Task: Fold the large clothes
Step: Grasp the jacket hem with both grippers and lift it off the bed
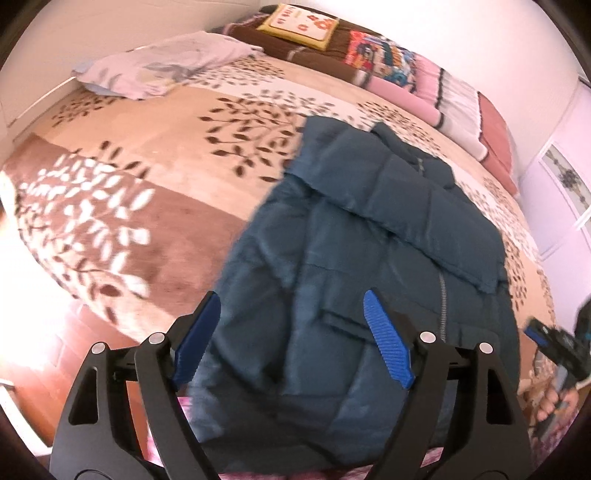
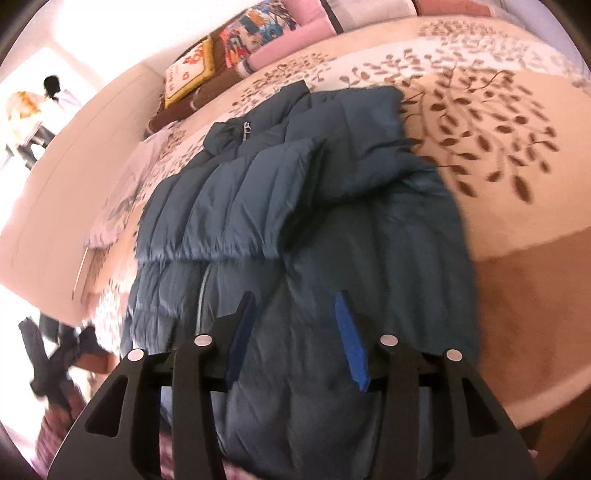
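A dark blue quilted puffer jacket (image 1: 369, 236) lies on the bed with its zipper up and both sleeves folded across its front; it also shows in the right wrist view (image 2: 295, 206). My left gripper (image 1: 291, 306) is open and empty, hovering over the jacket's lower left part near the hem. My right gripper (image 2: 295, 299) is open and empty, hovering over the jacket's lower right part. The right gripper also shows at the right edge of the left wrist view (image 1: 546, 336). The hem nearest me is hidden behind the gripper bodies.
The bed (image 1: 155, 155) has a beige and brown leaf-print blanket. A lilac pillow (image 1: 162, 66) lies at its far left. Folded blankets and a yellow cushion (image 1: 299, 26) line the headboard side. Red floor (image 1: 74, 354) shows at the left. A person (image 2: 51, 96) stands far off.
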The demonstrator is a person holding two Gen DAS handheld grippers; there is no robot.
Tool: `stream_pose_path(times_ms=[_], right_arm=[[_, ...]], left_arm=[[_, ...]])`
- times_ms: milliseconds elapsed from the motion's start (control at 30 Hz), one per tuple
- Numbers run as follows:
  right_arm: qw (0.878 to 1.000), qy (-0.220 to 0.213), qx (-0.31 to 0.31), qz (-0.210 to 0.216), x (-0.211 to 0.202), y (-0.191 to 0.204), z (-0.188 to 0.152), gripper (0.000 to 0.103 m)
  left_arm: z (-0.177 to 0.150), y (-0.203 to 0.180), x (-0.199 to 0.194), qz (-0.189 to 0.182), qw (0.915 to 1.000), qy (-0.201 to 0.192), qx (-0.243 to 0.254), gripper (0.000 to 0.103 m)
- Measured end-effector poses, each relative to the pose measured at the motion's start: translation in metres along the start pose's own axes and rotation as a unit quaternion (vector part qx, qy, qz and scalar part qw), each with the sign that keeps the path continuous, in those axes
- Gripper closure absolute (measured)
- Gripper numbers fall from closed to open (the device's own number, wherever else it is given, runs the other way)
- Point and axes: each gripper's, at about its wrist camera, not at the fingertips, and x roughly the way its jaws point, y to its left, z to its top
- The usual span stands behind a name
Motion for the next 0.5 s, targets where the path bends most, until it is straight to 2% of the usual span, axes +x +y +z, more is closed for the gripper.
stream_pose_path(times_ms=[133,200,333,500], right_arm=[[1.000,0.007,0.007,0.005,-0.031,-0.017,-0.029,0.052],[1.000,0.011,0.008,-0.007,-0.044,-0.027,-0.045,0.050],[0.999,0.023,0.023,-0.028,-0.057,-0.045,-0.070,0.046],[0.997,0.053,0.038,-0.029,-0.063,-0.062,-0.099,0.041]], left_arm=[[-0.003,0.023,-0.006,0.006,0.9999,0.009,-0.001,0.021],[-0.008,0.035,-0.007,0.007,0.9998,0.016,-0.005,0.021],[-0.023,0.051,-0.001,-0.004,0.9983,0.054,-0.021,0.021],[-0.050,0.052,0.005,-0.019,0.9960,0.086,-0.014,0.021]])
